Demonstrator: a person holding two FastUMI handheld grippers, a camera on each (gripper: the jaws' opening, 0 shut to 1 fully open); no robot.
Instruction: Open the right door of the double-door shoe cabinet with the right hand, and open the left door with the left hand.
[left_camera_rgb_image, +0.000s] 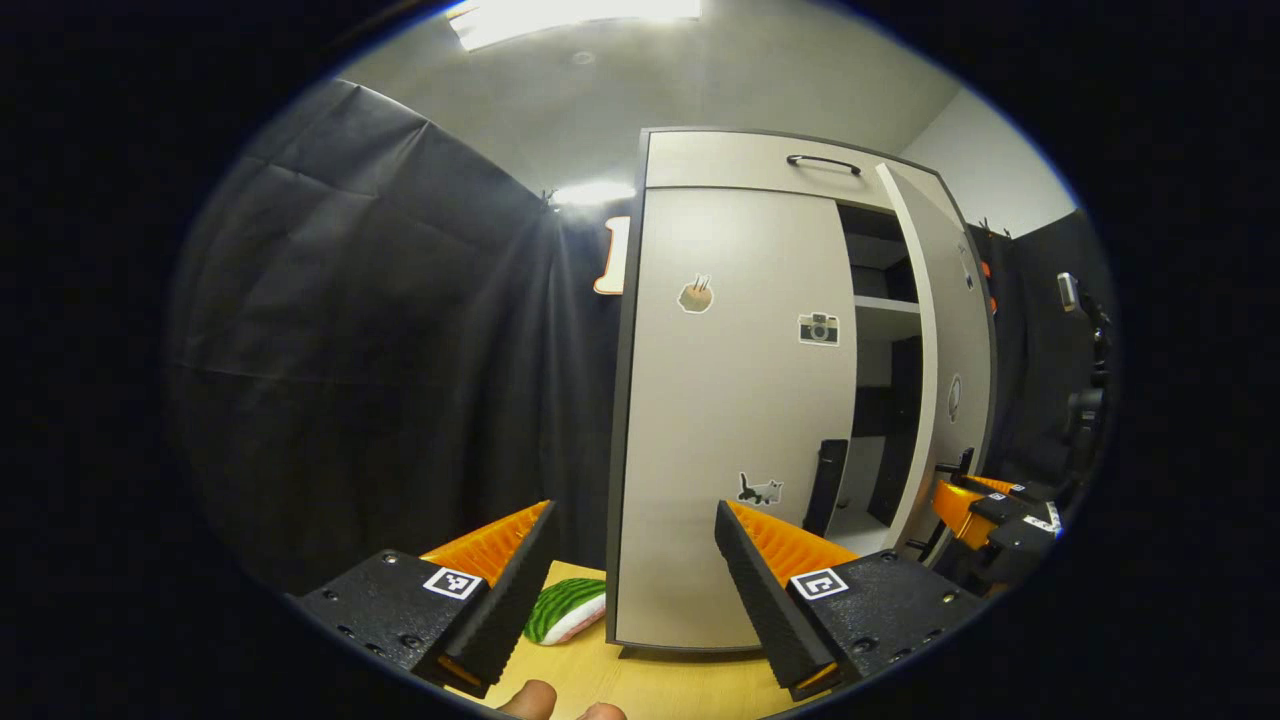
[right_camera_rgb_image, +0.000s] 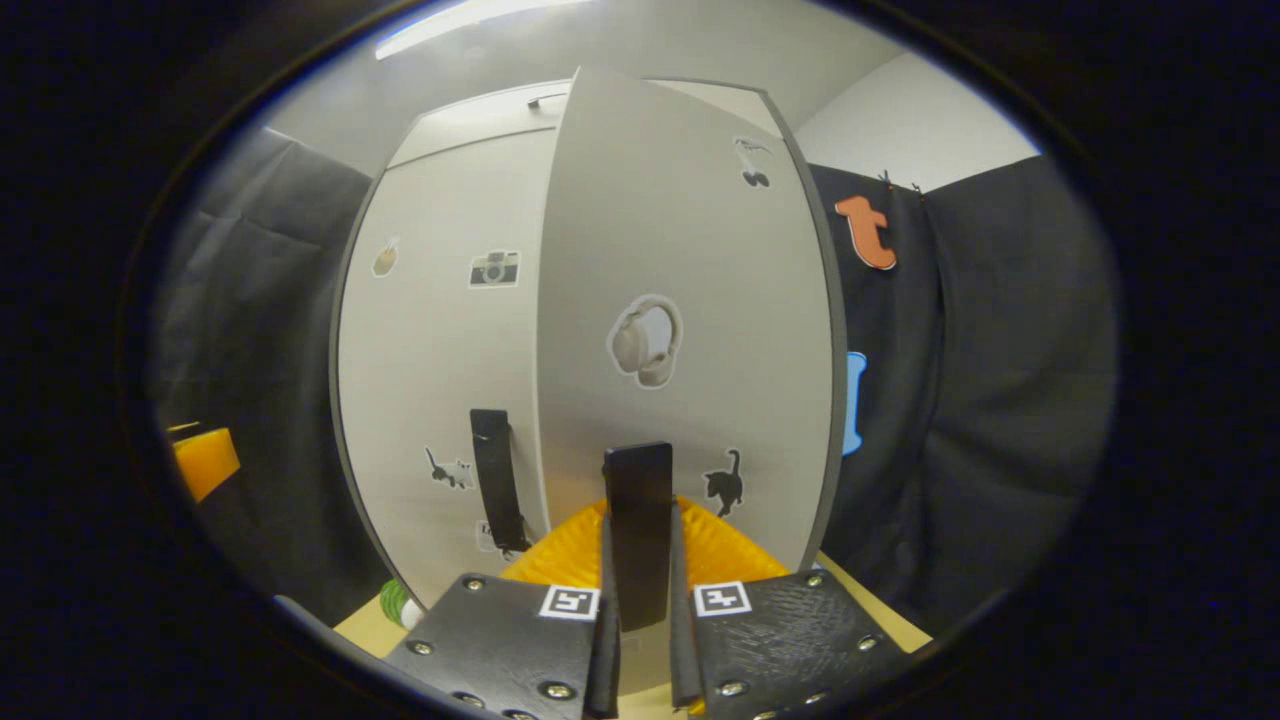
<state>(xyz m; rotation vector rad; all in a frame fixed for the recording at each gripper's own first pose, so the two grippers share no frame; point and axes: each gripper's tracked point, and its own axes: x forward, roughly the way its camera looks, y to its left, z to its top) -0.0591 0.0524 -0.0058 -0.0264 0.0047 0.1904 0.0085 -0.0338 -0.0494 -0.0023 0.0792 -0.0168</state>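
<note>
- Shoe cabinet (left_camera_rgb_image: 735, 420): pale grey doors, dark grey frame, black handles.
- Left gripper (left_camera_rgb_image: 632, 590): black fingers, orange ribbed backs.
- Plush toy (left_camera_rgb_image: 566, 610): green stripes, white edge.
- Table (left_camera_rgb_image: 640, 685): light wood.

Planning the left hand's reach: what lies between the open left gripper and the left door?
Nothing: in the left gripper view, bare air and tabletop separate the left gripper from the left door.

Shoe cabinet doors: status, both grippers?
Right gripper shut on right door handle, right door swung partly open. Left gripper open, off the closed left door. Nothing blocking.
</note>
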